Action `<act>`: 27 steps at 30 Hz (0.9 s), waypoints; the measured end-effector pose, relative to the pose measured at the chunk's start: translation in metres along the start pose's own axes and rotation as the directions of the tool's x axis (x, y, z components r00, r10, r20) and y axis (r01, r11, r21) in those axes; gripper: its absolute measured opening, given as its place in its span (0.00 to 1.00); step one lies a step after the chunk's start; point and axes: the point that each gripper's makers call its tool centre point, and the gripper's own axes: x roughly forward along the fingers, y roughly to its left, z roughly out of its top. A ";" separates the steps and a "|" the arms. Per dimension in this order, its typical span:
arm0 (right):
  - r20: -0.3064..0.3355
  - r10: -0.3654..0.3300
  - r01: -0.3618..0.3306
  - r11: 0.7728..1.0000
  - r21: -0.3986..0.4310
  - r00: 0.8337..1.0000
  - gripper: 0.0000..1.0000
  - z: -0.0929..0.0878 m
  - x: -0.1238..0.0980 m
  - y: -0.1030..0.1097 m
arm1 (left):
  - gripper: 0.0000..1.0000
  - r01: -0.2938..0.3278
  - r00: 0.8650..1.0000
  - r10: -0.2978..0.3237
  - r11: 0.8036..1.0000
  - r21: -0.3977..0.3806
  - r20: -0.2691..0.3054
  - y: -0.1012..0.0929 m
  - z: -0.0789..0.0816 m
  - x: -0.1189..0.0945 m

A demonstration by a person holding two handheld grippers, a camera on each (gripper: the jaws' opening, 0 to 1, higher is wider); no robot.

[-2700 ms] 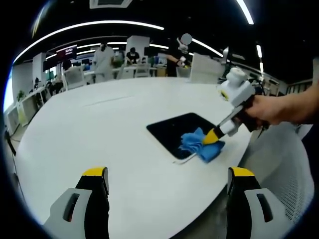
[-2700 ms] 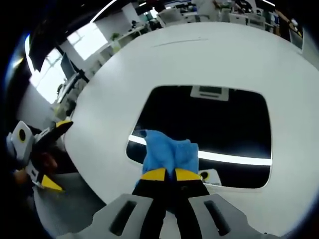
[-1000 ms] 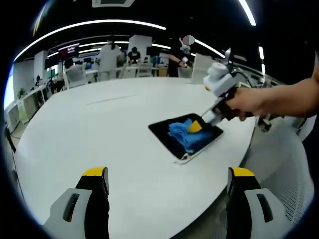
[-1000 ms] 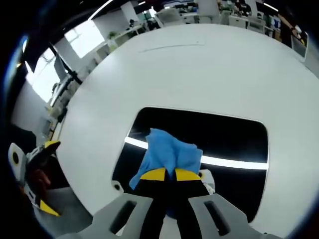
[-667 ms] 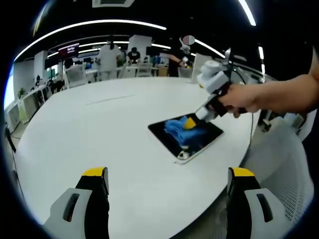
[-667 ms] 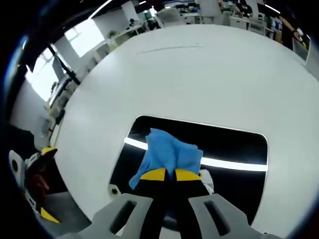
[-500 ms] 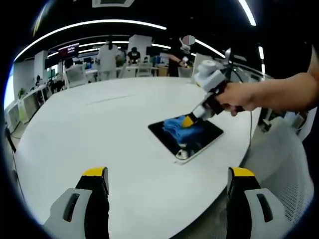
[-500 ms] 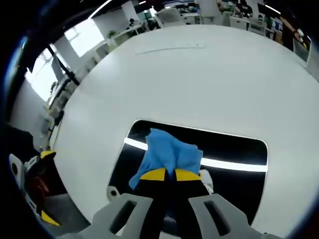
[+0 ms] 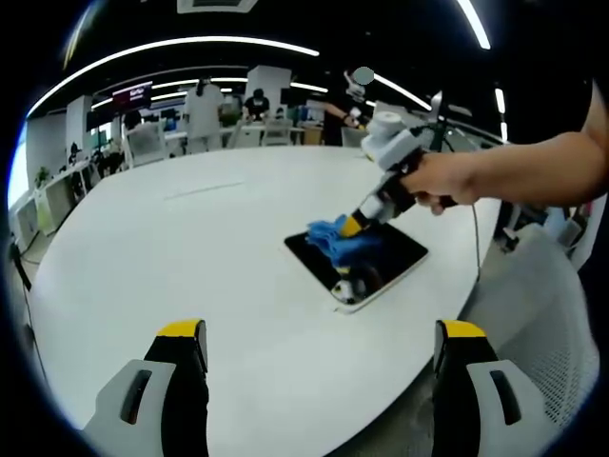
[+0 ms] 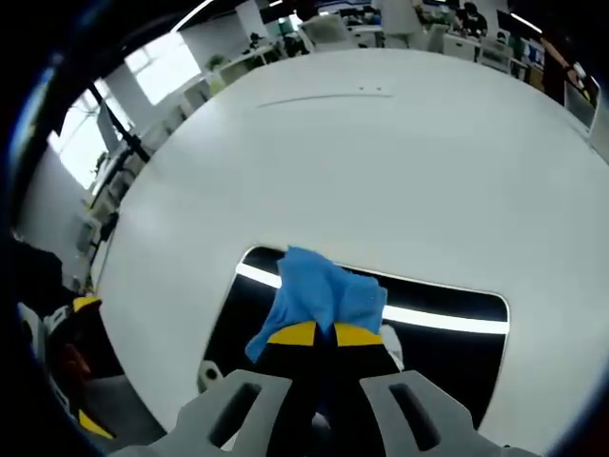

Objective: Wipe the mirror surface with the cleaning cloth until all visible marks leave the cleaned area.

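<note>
Both tongs were in sight at that moment. At the bottom centre of the right gripper view the right gripper (image 10: 315, 333) had its yellow-tipped jaws pressed together on a crumpled blue cleaning cloth (image 10: 319, 292), which bulged out above the tips. The cloth lay against the mirror (image 10: 438, 345), a dark rectangular panel with rounded corners lying flat on the table, its glass giving back a bright strip of ceiling light that ran across the lower middle of the frame. The cloth sat at the mirror's upper left edge in that view.

In the left gripper view the same scene sat right of centre: the right gripper (image 9: 351, 227) reached down from the upper right, held in a person's hand (image 9: 449, 181) with a bare forearm running off the right edge, and the cloth (image 9: 339, 241) rested on the far left part of the mirror (image 9: 395, 259). The mirror lay near the right-hand edge of the large round white table (image 9: 190, 267).

At the bottom of that view the left gripper (image 9: 322, 333) hung over the near table edge with its two yellow-capped jaws wide apart, holding nothing and well apart from the mirror.

Beyond the table stood white office chairs (image 9: 143, 145) and, further back, a few people (image 9: 202, 107) under long ceiling light strips (image 9: 171, 46).
</note>
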 end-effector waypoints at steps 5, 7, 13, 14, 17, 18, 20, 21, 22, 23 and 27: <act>0.001 -0.005 0.005 1.000 -0.009 1.000 0.00 0.004 0.000 0.000 | 0.99 -0.001 1.000 0.001 1.000 0.001 -0.003 0.000 0.000 0.000; 0.002 -0.006 0.006 1.000 -0.011 1.000 0.00 0.005 0.000 0.000 | 0.99 -0.002 1.000 0.002 1.000 0.000 -0.003 0.000 -0.001 0.000; 0.003 -0.007 0.007 1.000 -0.013 1.000 0.00 0.012 0.002 -0.002 | 0.99 -0.001 1.000 0.001 1.000 0.000 -0.005 0.000 -0.001 0.000; 0.003 -0.007 0.007 1.000 -0.011 1.000 0.00 0.013 0.002 -0.003 | 0.99 0.000 1.000 0.000 1.000 0.000 -0.005 0.000 -0.001 0.000; 0.003 -0.012 0.012 1.000 -0.016 1.000 0.00 0.014 0.003 -0.003 | 0.99 0.001 1.000 -0.001 1.000 0.002 -0.007 0.000 -0.001 0.000; 0.003 -0.012 0.012 1.000 -0.018 1.000 0.00 0.014 0.003 -0.003 | 0.99 0.001 1.000 -0.001 1.000 0.003 -0.008 0.000 -0.001 0.000; 0.002 -0.010 0.010 1.000 -0.018 1.000 0.00 0.015 0.005 -0.004 | 0.99 0.002 1.000 -0.002 1.000 0.004 -0.010 0.000 -0.002 0.000; 0.004 -0.009 0.009 1.000 -0.017 1.000 0.00 0.015 0.004 -0.004 | 0.99 0.003 1.000 -0.002 1.000 0.003 -0.010 0.000 -0.002 0.000; 0.007 -0.008 0.008 1.000 -0.016 1.000 0.00 0.014 0.003 -0.004 | 0.99 0.002 1.000 -0.002 1.000 0.003 -0.009 0.000 -0.002 0.000; 0.008 -0.008 0.009 1.000 -0.018 1.000 0.00 0.014 0.003 -0.003 | 0.99 0.002 1.000 -0.002 1.000 0.002 -0.009 0.000 -0.002 0.000; 0.010 -0.008 0.008 1.000 -0.017 1.000 0.00 0.014 0.003 -0.003 | 0.99 0.004 1.000 -0.004 1.000 0.005 -0.012 -0.001 -0.002 0.000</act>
